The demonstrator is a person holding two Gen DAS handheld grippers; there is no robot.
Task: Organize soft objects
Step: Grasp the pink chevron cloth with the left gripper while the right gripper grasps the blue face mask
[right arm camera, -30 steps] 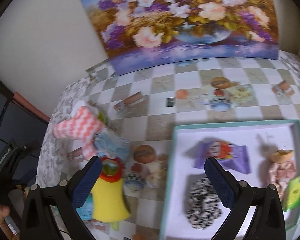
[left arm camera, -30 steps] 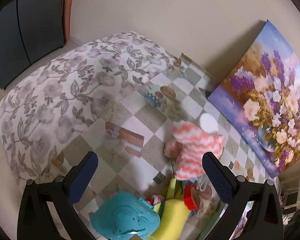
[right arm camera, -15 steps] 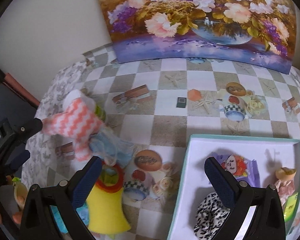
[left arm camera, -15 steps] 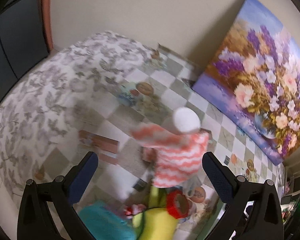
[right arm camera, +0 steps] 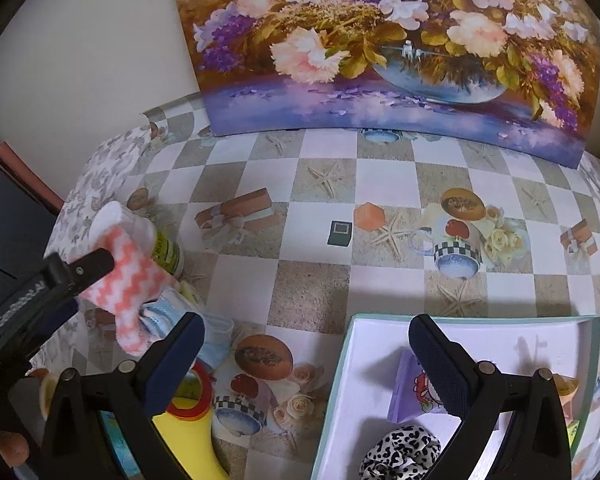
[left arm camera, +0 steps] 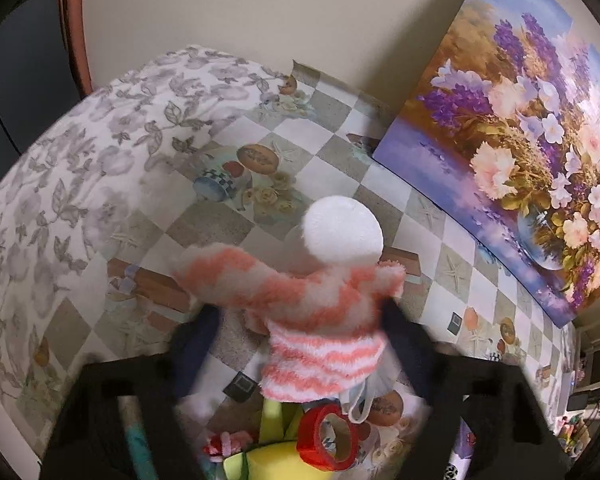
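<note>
A fuzzy pink-and-white zigzag sock (left arm camera: 320, 320) stands up from a pile on the checkered tablecloth, its white toe (left arm camera: 342, 236) pointing up. My left gripper (left arm camera: 300, 324) is around it with its jaws closing. The right finger touches the sock's edge and the left finger is still a little apart from it. The right wrist view shows the same sock (right arm camera: 124, 272) at the far left, beside the left gripper's black finger. My right gripper (right arm camera: 304, 328) is open and holds nothing, above the left rim of a teal-edged white box (right arm camera: 340, 380).
The box holds a leopard scrunchie (right arm camera: 400, 456), a purple pouch (right arm camera: 408, 392) and a small doll (right arm camera: 564, 392). Under the sock lie a blue face mask (right arm camera: 216, 340), a red tape roll (left arm camera: 328, 436) and a yellow item (left arm camera: 276, 460). A flower painting (right arm camera: 380, 40) leans on the wall.
My left gripper has come down over the sock and its jaws have narrowed from wide open. The right gripper has drifted a little, with its jaws unchanged.
</note>
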